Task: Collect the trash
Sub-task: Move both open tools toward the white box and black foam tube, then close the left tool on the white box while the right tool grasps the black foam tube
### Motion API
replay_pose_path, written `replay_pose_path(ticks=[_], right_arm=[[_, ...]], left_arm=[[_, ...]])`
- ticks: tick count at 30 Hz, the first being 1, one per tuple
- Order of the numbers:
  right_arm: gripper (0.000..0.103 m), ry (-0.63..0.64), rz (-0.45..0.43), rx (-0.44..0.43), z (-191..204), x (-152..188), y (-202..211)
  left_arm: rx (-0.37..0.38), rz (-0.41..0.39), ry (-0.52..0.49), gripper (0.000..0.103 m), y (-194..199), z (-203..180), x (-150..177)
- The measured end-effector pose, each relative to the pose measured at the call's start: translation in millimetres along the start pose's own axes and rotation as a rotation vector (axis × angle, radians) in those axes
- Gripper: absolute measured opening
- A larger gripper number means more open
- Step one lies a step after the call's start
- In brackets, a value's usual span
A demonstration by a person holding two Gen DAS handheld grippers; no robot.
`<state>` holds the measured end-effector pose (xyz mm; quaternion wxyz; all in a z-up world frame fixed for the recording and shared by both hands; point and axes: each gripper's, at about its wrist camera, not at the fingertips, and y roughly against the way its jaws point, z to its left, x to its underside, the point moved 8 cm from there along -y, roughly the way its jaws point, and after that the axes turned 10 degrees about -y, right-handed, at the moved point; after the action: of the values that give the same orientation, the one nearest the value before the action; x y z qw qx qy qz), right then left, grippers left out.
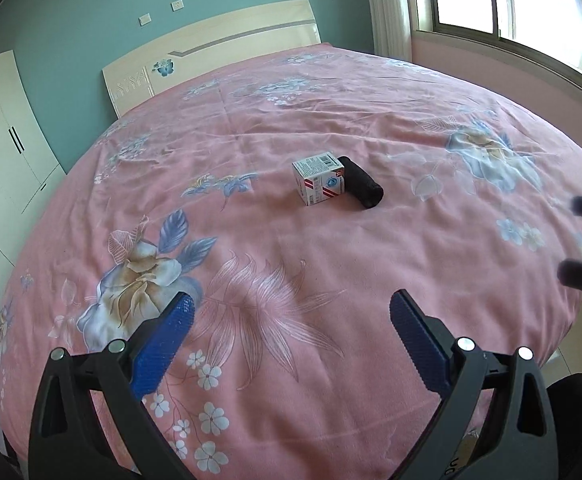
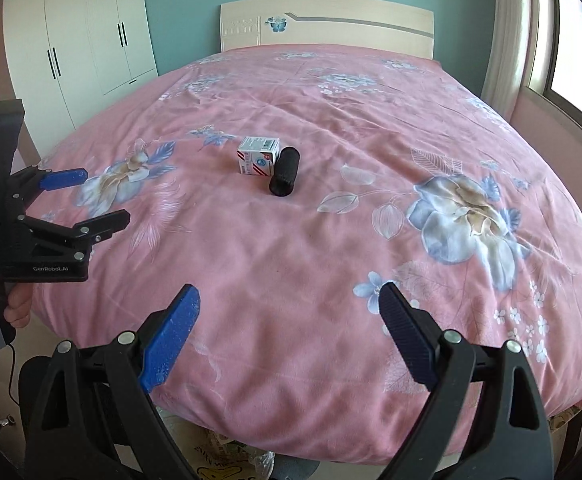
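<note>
A small white carton (image 1: 319, 178) with red and blue print sits mid-bed on the pink floral bedspread (image 1: 291, 248); a black roll (image 1: 362, 187) lies against its right side. Both also show in the right wrist view, the carton (image 2: 258, 156) and the roll (image 2: 284, 172). My left gripper (image 1: 291, 300) is open and empty over the near part of the bed, well short of them. My right gripper (image 2: 289, 294) is open and empty near the foot of the bed. The left gripper (image 2: 103, 198) shows at the left of the right wrist view, held in a hand.
A pale headboard (image 2: 327, 20) stands at the far end, a white wardrobe (image 2: 79, 40) to the left, a window with curtain (image 1: 511, 8) to the right. Below the bed's foot lie a cardboard box (image 2: 227, 460) and plastic wrap on the floor.
</note>
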<state>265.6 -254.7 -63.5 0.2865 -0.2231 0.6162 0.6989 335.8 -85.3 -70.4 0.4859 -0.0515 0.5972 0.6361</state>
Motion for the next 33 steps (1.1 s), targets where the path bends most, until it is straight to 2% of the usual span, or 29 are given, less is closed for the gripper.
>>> replay_pose_path(ticks=[3, 9, 19, 22, 33], right_arm=[[0.089, -0.004, 0.012, -0.012, -3, -7, -16], [0.089, 0.029, 0.031, -0.033, -2, -26, -51], [0.089, 0.051, 0.079, -0.032, -10, -50, -108], [0.089, 0.042, 0.090, -0.032, -16, -55, -120], [0.089, 0.039, 0.112, -0.033, -18, -75, -155]], left_arm=[[0.033, 0.011, 0.031, 0.100, -21, 2, -15], [0.037, 0.036, 0.055, 0.100, -64, 2, -44], [0.076, 0.075, 0.066, 0.100, -128, -3, -81], [0.061, 0.081, 0.045, 0.100, -141, -3, -92], [0.067, 0.127, 0.045, 0.100, -182, 3, -102]])
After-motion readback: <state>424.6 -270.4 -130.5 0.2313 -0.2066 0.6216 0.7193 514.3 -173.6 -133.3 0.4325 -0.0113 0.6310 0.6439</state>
